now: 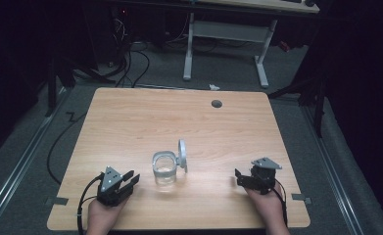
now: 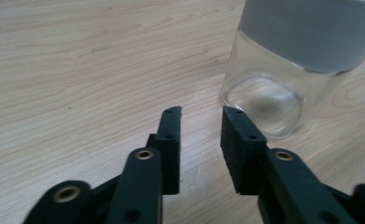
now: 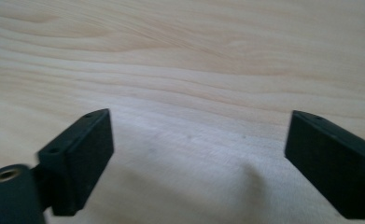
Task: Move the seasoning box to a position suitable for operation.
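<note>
Down at the near edge of the wooden table (image 1: 130,117), two hands come in from the bottom, cut off at the wrists. The left gripper (image 1: 129,179) sits low on the wood, its jaws parted by a narrow gap with nothing between them — released, not grasping. In the left gripper view those jaws (image 2: 201,116) point just past the base of the glass jar (image 2: 273,88), which stands upright just beside the right-hand jaw, close but not touching as far as can be told. The jar's top is cut off by the frame there; a grey band rings its upper part.

Over on the other side, the right gripper (image 1: 240,177) rests on the table well apart from the jar, jaws spread wide and empty. In the right gripper view its jaws (image 3: 196,140) frame bare wood grain, the left jaw blurred.

Between the two grippers stands the jar (image 1: 164,170), mouth open, its round grey lid (image 1: 182,154) tipped up on edge at the rim's far right side — whether hinged or leaning, hard to tell.

Farther back, a dark round hole (image 1: 216,104) sits in the tabletop. Beyond the table, cables (image 1: 130,63) trail across the grey floor, and the white legs of another desk (image 1: 228,44) rise into darkness.
</note>
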